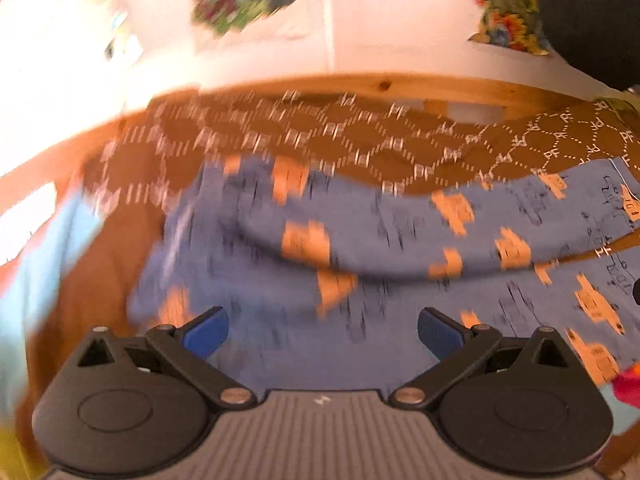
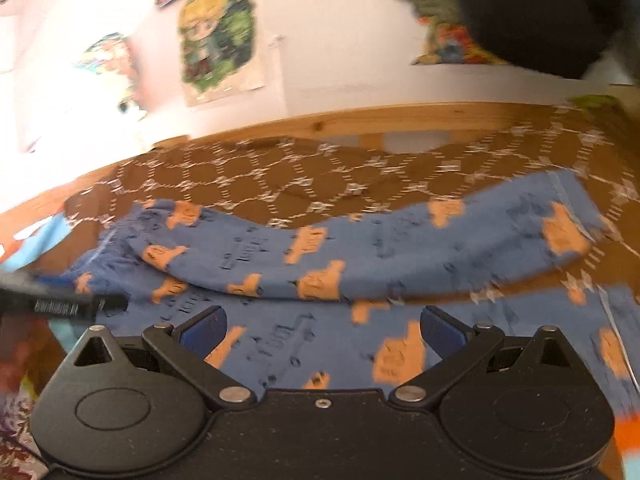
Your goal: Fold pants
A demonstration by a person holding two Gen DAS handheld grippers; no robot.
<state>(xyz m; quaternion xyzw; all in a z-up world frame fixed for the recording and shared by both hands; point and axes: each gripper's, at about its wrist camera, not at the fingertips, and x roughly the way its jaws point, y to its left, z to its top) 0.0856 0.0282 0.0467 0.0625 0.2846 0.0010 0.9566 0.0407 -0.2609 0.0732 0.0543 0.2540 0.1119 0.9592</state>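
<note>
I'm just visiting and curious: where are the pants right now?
The pants lie spread on the brown patterned cloth, filling the middle of both views, just ahead of the open left gripper and right gripper.

pants (image 2: pixel 360 248) | blue, orange print | lying spread out, legs apart | on patterned brown cover (image 2: pixel 280 176)

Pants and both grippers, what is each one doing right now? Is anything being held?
Pants: spread out on the brown cover, one leg lying apart from the other, not held.
Left gripper: jaws open, empty, over the pants.
Right gripper: jaws open, empty, over the pants.
Cover: lying flat under the pants, a bit wrinkled.
</note>
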